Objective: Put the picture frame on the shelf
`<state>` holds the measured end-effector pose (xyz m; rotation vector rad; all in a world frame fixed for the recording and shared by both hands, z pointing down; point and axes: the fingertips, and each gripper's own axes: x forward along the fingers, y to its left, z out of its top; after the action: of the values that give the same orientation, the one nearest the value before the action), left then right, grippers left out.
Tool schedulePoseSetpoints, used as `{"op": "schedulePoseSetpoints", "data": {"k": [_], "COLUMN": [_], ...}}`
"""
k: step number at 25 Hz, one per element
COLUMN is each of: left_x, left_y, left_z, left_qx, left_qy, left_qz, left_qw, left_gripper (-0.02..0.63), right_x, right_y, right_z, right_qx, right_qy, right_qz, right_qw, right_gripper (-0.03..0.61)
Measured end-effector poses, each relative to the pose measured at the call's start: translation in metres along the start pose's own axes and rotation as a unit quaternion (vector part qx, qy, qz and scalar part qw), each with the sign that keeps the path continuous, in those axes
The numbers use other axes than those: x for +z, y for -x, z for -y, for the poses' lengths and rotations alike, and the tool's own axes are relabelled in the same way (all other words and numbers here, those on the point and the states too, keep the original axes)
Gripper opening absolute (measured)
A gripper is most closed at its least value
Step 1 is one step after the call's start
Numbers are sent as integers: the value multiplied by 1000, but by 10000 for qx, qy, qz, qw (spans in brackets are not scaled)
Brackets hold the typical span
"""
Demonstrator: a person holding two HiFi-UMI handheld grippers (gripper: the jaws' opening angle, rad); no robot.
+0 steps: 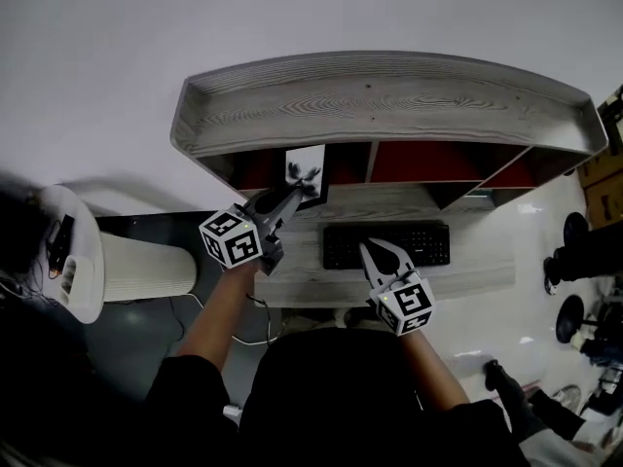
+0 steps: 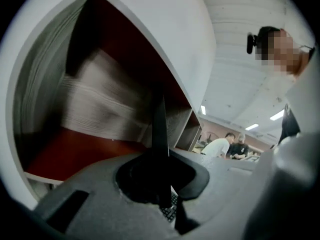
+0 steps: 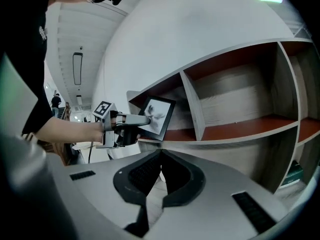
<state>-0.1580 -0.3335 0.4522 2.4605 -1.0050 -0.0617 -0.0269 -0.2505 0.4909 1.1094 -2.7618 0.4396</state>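
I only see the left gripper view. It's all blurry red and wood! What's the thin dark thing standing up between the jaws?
Observer: That's the picture frame, edge-on to you. The right gripper view shows its black border and pale picture, with the left gripper shut on it.
Operator: Is it in the shelf?
Observer: It's tilted at the mouth of the leftmost compartment of the shelf. I can't tell if it touches.
Operator: And my other gripper?
Observer: The right gripper is shut, empty, above the keyboard.

The left gripper (image 1: 298, 195) reached far, fingers clamped on the picture frame (image 1: 306, 166); the right gripper (image 1: 369, 249) hovered nearer, fingers together.
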Motion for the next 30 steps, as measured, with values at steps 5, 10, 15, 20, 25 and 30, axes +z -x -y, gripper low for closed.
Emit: {"op": "schedulePoseSetpoints", "data": {"k": [5,10,15,20,25,30], "left_x": [10,16,20,13,8,8], "left_y": [-10,-25,-44,-59,-70,-79], "left_z": [-13,-9,-13,-22,-29,-33], "left_qx": [-317,-574,-596,-433,-231,55], "left_qy": [323,25,11,54,252,370], "left_qz": [329,416,459,297,107,-162], "left_qw": [9984,9975,9972,9986,9994,9992], "left_gripper": [26,26,26,26,28,31], "right_x": [-2,-5,-12,-9,-9,-10], "right_y": [-6,1,11,15,20,26], "right_z": [-1,0,3,3,6,9], "right_qx": [-266,-510,-708,-709,-733,-768], "right_qy": [-119,-213,-273,-423,-359,-412], "right_qz": [71,102,34,151,157,178], "right_qw": [9996,9984,9971,9965,9965,9960], "right_gripper": [11,11,11,11,11,11]}}
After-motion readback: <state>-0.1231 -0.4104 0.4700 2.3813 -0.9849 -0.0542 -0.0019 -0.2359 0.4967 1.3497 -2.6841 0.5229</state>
